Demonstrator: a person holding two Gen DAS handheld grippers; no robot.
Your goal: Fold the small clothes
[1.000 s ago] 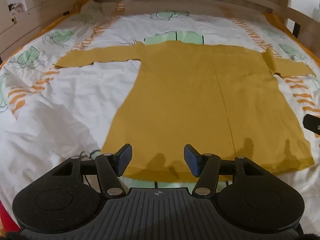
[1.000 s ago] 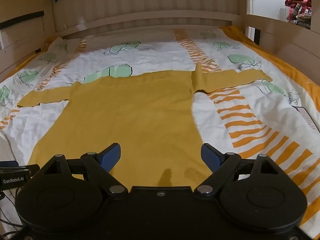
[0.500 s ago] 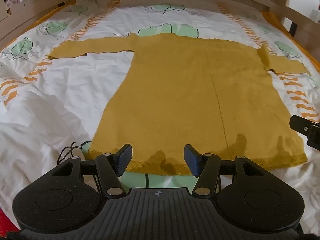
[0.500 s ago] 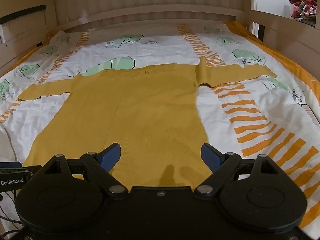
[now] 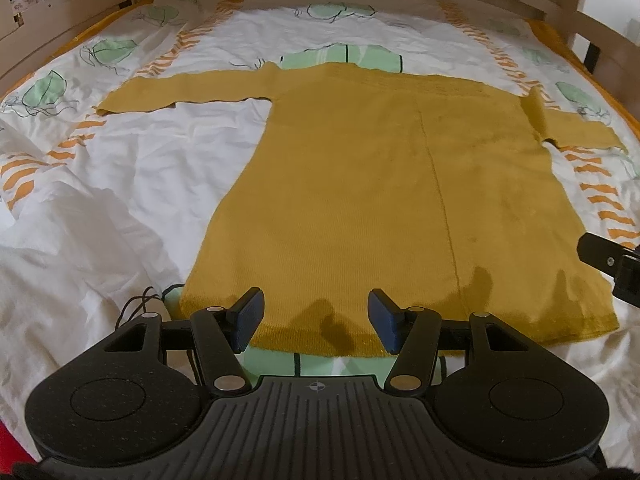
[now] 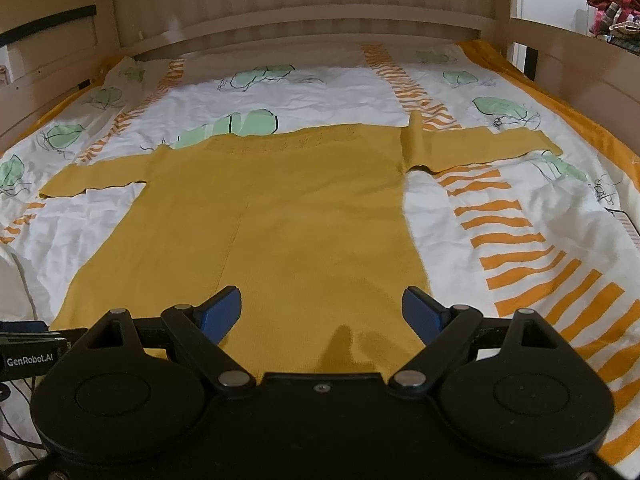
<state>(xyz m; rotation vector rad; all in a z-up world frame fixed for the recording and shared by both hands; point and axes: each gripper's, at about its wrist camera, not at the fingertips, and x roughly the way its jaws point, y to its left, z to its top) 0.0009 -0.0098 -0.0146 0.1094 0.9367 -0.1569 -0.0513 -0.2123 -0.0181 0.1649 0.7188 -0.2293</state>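
A mustard-yellow long-sleeved knit garment (image 5: 380, 184) lies flat on the bed, hem towards me, both sleeves spread out sideways. It also shows in the right wrist view (image 6: 280, 216). My left gripper (image 5: 316, 322) is open and empty, its blue pads just above the hem near its left part. My right gripper (image 6: 322, 314) is open wide and empty, over the hem's right part. The right sleeve (image 6: 480, 146) has a small fold standing up at the shoulder.
The bed sheet (image 5: 132, 184) is white with green leaves and orange stripes, rumpled at the left. Wooden bed rails (image 6: 304, 20) run along the back and both sides. A black cable (image 5: 136, 304) lies by the hem's left corner. The right gripper's edge shows in the left wrist view (image 5: 612, 260).
Both grippers have drawn back and risen a little from the garment, so its hem now shows in the left wrist view. The garment has not moved. Both jaws stay open.
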